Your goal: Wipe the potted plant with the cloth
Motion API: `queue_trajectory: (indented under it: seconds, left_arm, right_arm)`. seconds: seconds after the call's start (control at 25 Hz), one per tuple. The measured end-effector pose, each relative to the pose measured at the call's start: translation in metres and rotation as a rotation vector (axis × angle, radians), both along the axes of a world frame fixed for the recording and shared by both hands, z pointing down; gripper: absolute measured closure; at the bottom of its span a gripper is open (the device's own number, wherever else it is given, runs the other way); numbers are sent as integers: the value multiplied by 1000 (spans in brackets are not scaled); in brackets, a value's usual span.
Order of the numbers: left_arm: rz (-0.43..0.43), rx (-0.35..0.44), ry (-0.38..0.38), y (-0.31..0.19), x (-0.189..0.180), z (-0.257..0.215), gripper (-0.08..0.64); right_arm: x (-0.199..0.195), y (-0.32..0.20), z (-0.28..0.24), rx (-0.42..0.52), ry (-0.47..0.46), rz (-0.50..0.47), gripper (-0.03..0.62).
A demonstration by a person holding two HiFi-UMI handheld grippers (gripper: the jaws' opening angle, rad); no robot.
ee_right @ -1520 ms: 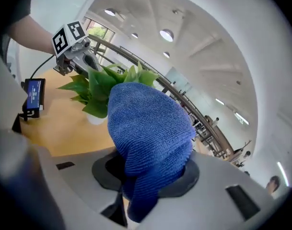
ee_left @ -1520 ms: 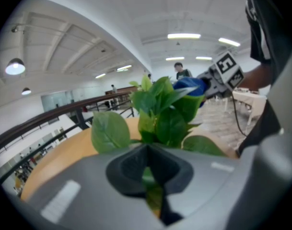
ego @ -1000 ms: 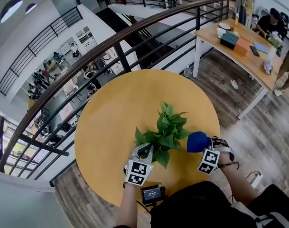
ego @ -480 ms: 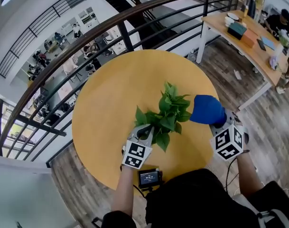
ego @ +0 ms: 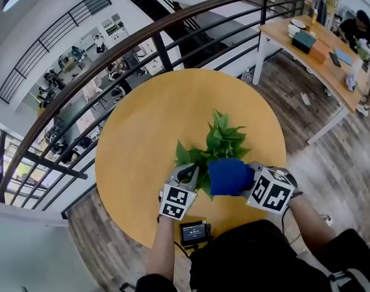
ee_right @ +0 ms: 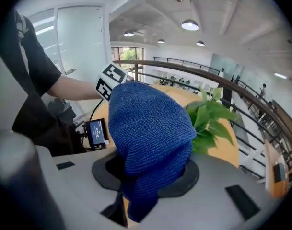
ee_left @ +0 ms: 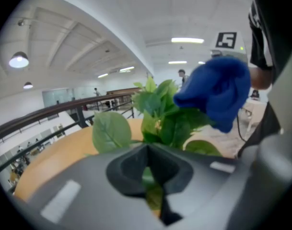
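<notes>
While round, table just beside railing

Round yellow tabletop by curved dark railing; atrium lower level w/ ppl beyond, far left. Wood-plank floor right. Long cluttered desk far right. White ceiling, round lamps.
</notes>
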State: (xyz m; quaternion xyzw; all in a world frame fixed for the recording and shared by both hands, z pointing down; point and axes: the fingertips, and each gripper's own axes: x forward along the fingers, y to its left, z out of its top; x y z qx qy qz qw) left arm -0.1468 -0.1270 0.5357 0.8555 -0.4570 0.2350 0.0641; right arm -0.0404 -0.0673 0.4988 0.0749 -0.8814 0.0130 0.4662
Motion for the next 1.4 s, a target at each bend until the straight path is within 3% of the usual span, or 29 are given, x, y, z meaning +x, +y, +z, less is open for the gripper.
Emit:
queue_trajectory:
  seconds: [0.36, 0.52, 0.64, 0.76, 0.88, 0.92, 1.0, 1.08, 1.2, 1.4]
  left_arm:
    - [0, 3, -4, -5, -3, 3, 560]
    - [2, 1, -5, -3, -4, 3, 560]
    - [8, -2, -8, -1, -4, 3, 561]
    - [9, -2, -10, 0, -5, 4, 560]
    - [7, 3, -12, -1, -4, 4, 560]
    - [6, 2, -12, -1, -4, 3, 561]
    - [4, -1, -13, 1, -3, 3, 560]
    - [5, 0, -20, 1, -2, 5, 560]
    - [12, 3, -30, 1, -1, 6, 561]
    - [5, 7, -20, -1, -3, 6, 561]
  right_arm:
    - [24, 38, 57, -150, 135, -44, 451]
    - [33, 49, 62, -153, 155, -64, 451]
    - [31, 51, 26, -123, 50, -92, 451]
    - [18, 46, -37, -99, -152, -140, 451]
    - [6, 15, -73, -29, -258, -79, 451]
    - [4, 2, -69, -2, -230, -42, 450]
    - [4, -18, -42, 41, -87, 15, 451]
    - [6, -19, -10, 34, 53, 15, 451]
    - [4, 5, 12, -68, 72, -30, 451]
    - [14, 38, 31, -145, 107, -79, 451]
